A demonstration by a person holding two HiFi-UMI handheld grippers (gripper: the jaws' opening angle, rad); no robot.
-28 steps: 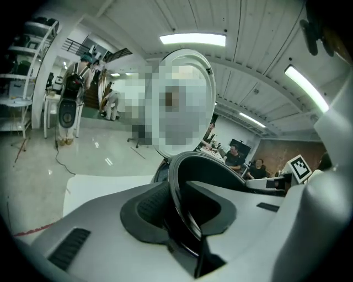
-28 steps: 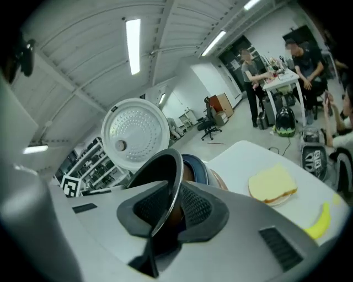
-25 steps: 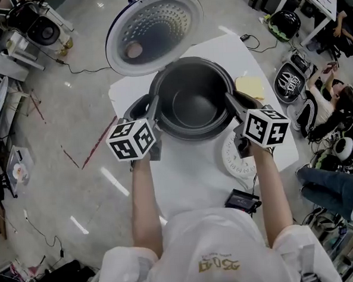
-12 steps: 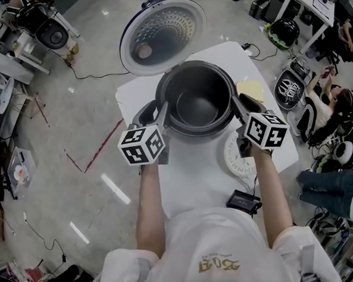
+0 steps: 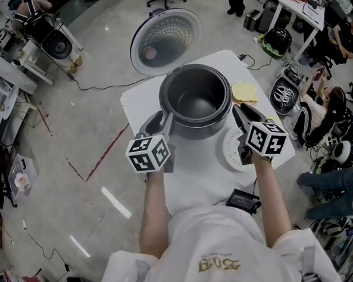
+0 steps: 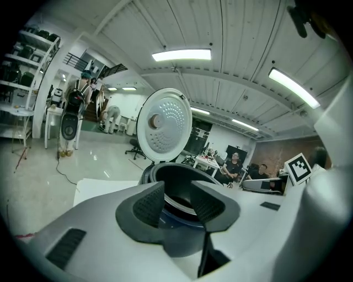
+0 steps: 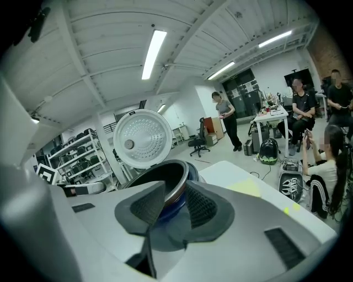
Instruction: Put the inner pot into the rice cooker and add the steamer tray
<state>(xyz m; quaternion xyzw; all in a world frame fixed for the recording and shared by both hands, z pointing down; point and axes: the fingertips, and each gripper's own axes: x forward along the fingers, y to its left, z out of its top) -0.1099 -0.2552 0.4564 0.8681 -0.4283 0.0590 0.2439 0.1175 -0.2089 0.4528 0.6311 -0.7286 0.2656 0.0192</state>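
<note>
The pot (image 5: 196, 103) is seated inside the cooker (image 5: 191, 132) at mid table (image 5: 188, 181), with the lid (image 5: 166, 39) standing open at 11 o'clock of it; the first half of the task is judged done. The left hand-held gripper (image 6: 177, 199) is held at 8 o'clock of the cooker. Its jaws are apart, having just been opening and then easing in a little. The pot rim is sighted through the gap but is pressed by neither pad. The right hand-held gripper (image 7: 175, 201) is held at 4 o'clock, jaws likewise apart, nothing clamped. The step in hand is judged to be the clearing of both from the rim before the tray is fetched. The tray (image 5: 231, 158), taken to be the white round disc, lies flat at 5 o'clock of the cooker, partly hidden under the right hand-held gripper. Both should be drawn fully clear so that the seated pot is not nudged. The tray should then be gripped at opposite edges, kept level, carried over the rim clear of the lid, and lowered evenly until it is borne all round. A tilted tray is likely to jam. The yellow cloth (image 5: 244, 93) at 3 o'clock should be left untouched.
</note>
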